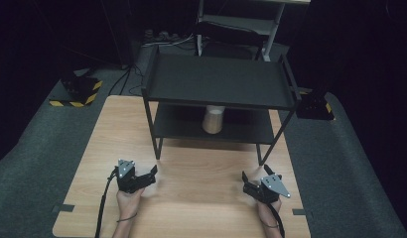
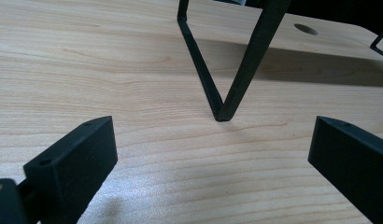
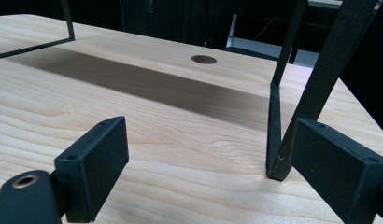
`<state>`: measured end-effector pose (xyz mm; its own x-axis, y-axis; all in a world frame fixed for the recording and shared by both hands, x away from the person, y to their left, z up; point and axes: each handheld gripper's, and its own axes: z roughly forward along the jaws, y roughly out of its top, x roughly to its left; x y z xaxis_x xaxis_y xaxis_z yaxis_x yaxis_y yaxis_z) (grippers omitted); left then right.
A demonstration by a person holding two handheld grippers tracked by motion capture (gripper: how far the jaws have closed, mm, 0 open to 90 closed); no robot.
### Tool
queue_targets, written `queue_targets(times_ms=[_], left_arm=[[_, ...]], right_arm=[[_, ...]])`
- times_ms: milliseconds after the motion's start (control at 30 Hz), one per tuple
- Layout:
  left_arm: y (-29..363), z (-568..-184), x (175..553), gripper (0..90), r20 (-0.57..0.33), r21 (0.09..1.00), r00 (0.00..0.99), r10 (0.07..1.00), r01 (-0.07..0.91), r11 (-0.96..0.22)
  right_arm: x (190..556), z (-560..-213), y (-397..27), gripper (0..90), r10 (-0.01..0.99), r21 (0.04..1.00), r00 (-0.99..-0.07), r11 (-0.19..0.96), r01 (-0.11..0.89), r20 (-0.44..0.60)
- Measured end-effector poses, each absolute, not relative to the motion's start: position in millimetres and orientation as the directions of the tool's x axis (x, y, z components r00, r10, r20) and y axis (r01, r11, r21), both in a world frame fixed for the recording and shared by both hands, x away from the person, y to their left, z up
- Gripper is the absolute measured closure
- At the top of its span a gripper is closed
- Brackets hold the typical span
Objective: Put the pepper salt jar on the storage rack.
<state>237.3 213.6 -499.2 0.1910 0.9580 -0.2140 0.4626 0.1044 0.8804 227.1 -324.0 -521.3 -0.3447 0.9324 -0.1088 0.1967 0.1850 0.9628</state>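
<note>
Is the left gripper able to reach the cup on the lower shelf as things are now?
Probably yes. The left gripper is open and holds nothing, and bare table lies between it and the shelf rack. The cup stands under the top shelf, so the gripper must go in low, between the front legs.

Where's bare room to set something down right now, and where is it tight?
Free: the wooden table between the left gripper and right gripper, and the black shelf's top tray. Tight: the lower shelf, low under the tray, where a beige cup stands at mid-shelf.
</note>
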Motion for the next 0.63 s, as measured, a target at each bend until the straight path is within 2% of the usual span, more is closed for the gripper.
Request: queue_targets(times_ms=[633], left_arm=[[210.9, -498.7, 237.1, 1.7, -0.206, 0.880, 0.179, 0.962, 0.463, 0.102]], right_arm=[[227.7, -521.1, -324.1, 10.2, 0.929, 0.962, -0.353, 0.193, 0.195, -0.115]])
